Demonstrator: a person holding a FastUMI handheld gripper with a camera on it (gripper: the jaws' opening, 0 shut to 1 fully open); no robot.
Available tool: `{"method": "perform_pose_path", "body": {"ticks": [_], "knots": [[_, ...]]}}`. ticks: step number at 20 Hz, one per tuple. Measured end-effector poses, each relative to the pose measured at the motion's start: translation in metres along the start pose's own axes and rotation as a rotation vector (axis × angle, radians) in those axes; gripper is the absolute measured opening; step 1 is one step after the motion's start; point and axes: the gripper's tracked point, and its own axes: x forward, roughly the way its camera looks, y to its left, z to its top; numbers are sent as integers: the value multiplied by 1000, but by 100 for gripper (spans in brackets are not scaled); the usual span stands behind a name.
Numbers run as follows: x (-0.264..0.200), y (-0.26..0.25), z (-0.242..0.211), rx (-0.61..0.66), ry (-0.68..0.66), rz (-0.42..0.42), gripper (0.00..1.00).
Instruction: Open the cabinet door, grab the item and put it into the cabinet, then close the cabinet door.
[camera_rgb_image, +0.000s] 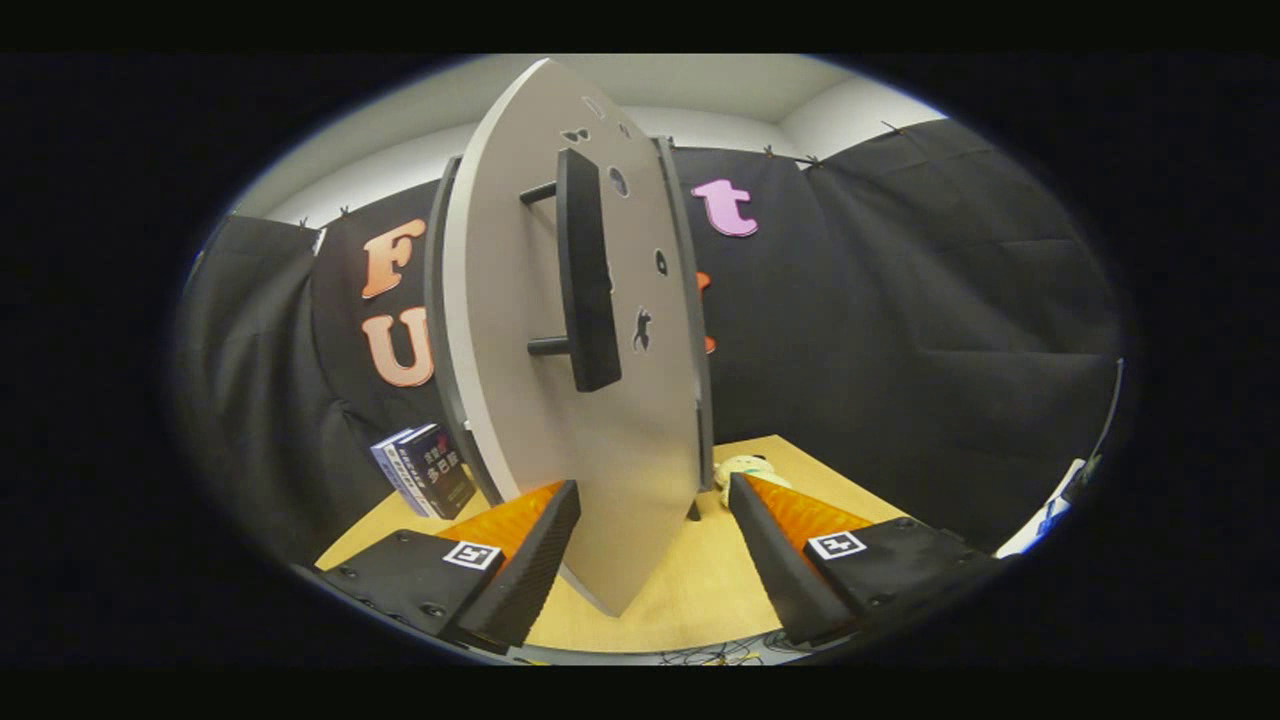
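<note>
Gripper view: the tongs (655, 500) are spread wide, holding nothing, astride the swung-out cabinet door (520, 330). Its dark handle (585, 270) stands above and ahead. A small plush toy (742, 468), probably the item, lies on the tabletop (690, 590) just beyond the right finger. Best back clear of the door's edge before reaching.

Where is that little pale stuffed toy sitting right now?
In the gripper view, the pale stuffed toy lies on the light wooden table, just behind the grey cabinet door, beyond the right finger of the open gripper.
</note>
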Motion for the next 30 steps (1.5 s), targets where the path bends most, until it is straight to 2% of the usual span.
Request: {"method": "perform_pose_path", "body": {"ticks": [4,9,13,17,24,28,30], "knots": [[25,31,-1,0,8,21,97],[82,73,8,2,9,55,97],[146,81,23,-48,-7,30,97],[180,87,25,-34,-15,29,97],[177,94,25,-45,-25,-22,97],[147,85,28,-39,-15,-83,98],[127,80,33,6,-25,-106,98]]}}
